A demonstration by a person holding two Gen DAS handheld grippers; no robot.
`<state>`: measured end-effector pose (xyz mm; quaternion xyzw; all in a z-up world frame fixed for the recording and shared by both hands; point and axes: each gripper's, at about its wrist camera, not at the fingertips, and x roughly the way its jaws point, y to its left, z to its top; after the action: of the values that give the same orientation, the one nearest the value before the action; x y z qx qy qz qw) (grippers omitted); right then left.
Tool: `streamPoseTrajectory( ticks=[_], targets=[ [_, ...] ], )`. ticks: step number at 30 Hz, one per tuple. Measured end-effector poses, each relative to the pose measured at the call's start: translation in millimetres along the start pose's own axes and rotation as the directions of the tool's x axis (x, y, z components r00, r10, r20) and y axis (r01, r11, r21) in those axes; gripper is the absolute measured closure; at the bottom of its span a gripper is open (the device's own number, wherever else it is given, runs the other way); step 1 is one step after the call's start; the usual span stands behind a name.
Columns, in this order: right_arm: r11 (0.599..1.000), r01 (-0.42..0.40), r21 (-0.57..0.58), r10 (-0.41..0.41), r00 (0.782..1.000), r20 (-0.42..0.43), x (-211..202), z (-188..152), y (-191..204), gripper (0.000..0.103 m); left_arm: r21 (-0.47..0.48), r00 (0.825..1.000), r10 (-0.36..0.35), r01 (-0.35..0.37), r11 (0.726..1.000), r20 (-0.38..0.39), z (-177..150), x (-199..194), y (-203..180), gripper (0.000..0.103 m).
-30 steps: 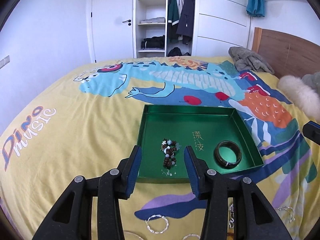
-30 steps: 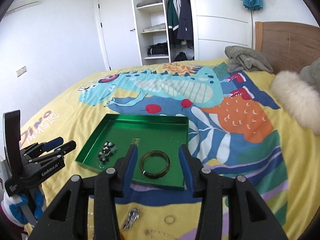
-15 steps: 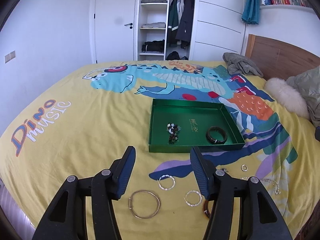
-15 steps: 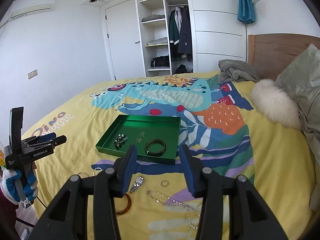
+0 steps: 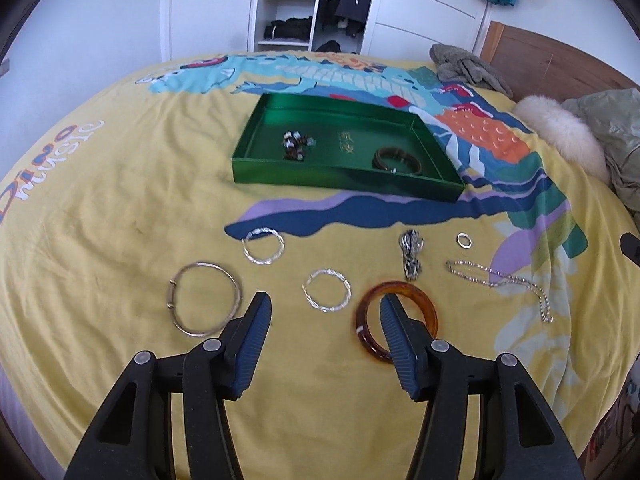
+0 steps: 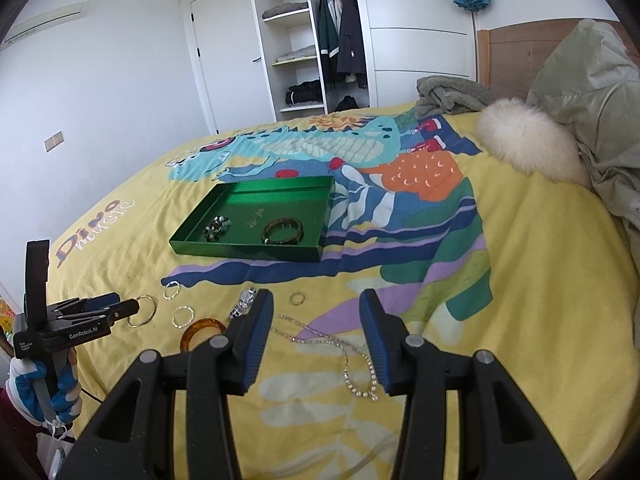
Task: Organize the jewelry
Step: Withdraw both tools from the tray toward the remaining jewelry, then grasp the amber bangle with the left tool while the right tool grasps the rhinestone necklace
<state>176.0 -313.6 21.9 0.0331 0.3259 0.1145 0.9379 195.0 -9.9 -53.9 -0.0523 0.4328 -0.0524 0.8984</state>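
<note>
The green tray [image 5: 340, 182] lies on the bed [image 5: 120, 208] with its long side across the left view, holding a bead cluster [image 5: 295, 145] at its left and a dark bangle [image 5: 397, 161] at its right. Nearer lie loose pieces: a chain [image 6: 332, 344] stretched slantwise, an amber bangle [image 5: 424, 304], three wire hoops and a ring [image 5: 464, 240]. The left gripper [image 5: 324, 312] and right gripper [image 6: 316, 312] both stand apart with nothing between the jaws.

White walls [image 6: 120, 92], open wardrobe [image 6: 316, 36] (coats hanging), wooden headboard [image 5: 552, 64], daylight
</note>
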Motion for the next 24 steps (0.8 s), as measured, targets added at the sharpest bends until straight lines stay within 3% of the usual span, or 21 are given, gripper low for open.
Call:
streamPoseTrajectory(
  ticks=[7, 17, 22, 24],
  targets=[
    [1.0, -0.015, 0.015, 0.017, 0.995, -0.094, 41, -24, -23, 0.06, -0.011, 0.995, -0.012, 0.011, 1.0, -0.095, -16, 40, -16, 0.047],
    [0.999, -0.04, 0.02, 0.044, 0.972, -0.23, 111, -53, -37, 0.06, -0.042, 0.988, -0.009, 0.002, 0.999, -0.153, -23, 71, -19, 0.048],
    [0.999, -0.037, 0.008, 0.038, 0.962, -0.27, 133, -61, -39, 0.06, -0.029, 0.988, 0.001, -0.005, 1.0, -0.157, -23, 77, -23, 0.058],
    [0.999, -0.033, 0.003, 0.033, 0.959, -0.283, 138, -64, -41, 0.06, -0.013, 0.987, 0.004, -0.006, 1.0, -0.161, -24, 79, -26, 0.067]
  ],
)
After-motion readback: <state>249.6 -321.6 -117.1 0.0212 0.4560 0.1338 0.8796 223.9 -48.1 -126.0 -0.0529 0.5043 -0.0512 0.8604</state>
